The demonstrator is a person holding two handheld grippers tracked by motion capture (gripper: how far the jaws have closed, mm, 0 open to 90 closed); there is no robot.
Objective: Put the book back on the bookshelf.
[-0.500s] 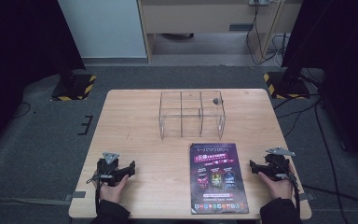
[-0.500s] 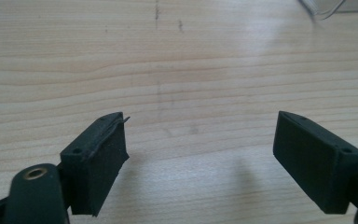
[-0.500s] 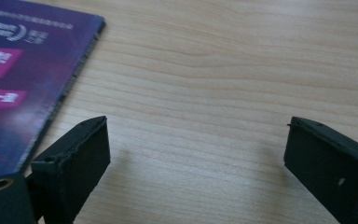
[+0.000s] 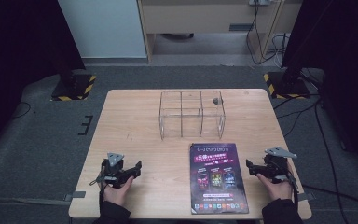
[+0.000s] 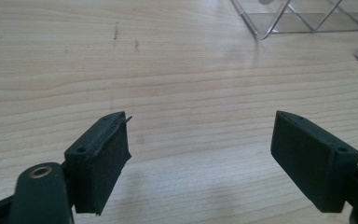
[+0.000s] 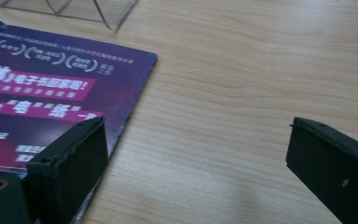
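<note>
With nothing yet grasped, the left hand-held gripper (image 4: 129, 170) and right hand-held gripper (image 4: 254, 166) are rested wide open at the lower frame, flanking the purple booklet (image 4: 217, 177), likely to be gripped by its edge next.

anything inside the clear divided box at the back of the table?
The clear box has three compartments. A small dark round spot shows at the right one; whether it lies inside or sits on the wall cannot be told. The other two look empty down to the table.

Black fingers (image 5: 98, 158) (square pads) — dark sleeves (image 4: 279, 212)
</note>
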